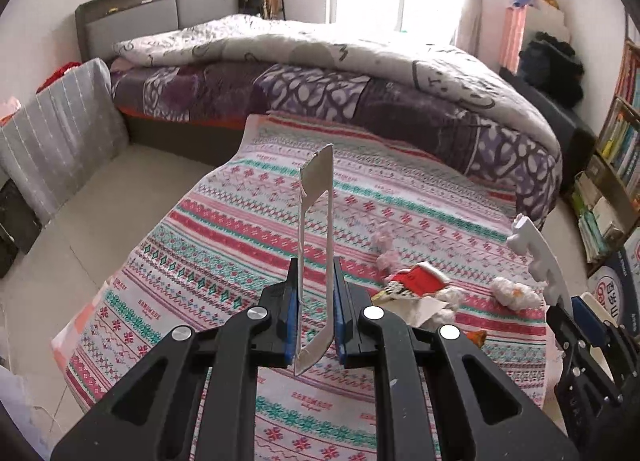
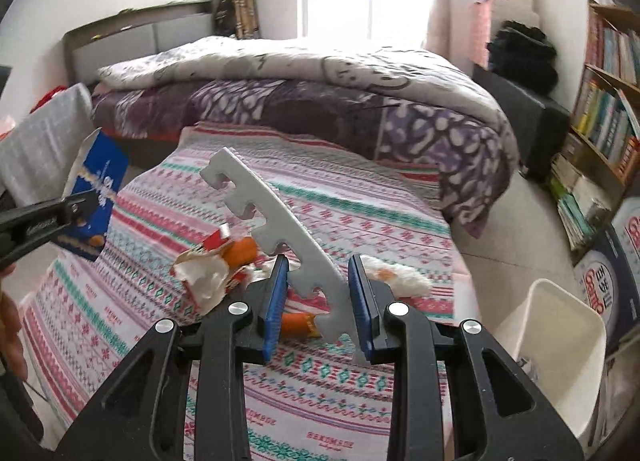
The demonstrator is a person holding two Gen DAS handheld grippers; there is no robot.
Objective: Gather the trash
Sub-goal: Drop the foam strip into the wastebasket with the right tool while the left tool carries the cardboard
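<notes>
Cardboard carton (image 1: pixel 316 245), flattened and blue-printed on one side, stands clamped in the left tool (image 1: pixel 316 315) above the striped cloth (image 1: pixel 208 261). The right tool (image 2: pixel 320 301) is clamped on a white foam strip (image 2: pixel 276 217) with notched edges. Crumpled wrappers (image 2: pixel 208 273) and tissue (image 1: pixel 514 293) lie on the cloth; a white bin (image 2: pixel 560 341) stands to the right

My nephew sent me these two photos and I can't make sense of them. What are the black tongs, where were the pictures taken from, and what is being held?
They are two hand-held grippers, each with a camera looking along its jaws. The left gripper is shut on a flattened cardboard box, blue on its printed side. The right gripper is shut on a white foam strip with notched edges. Below lies a patterned cloth with crumpled wrappers and tissue wads. A white bin stands at the right.
</notes>
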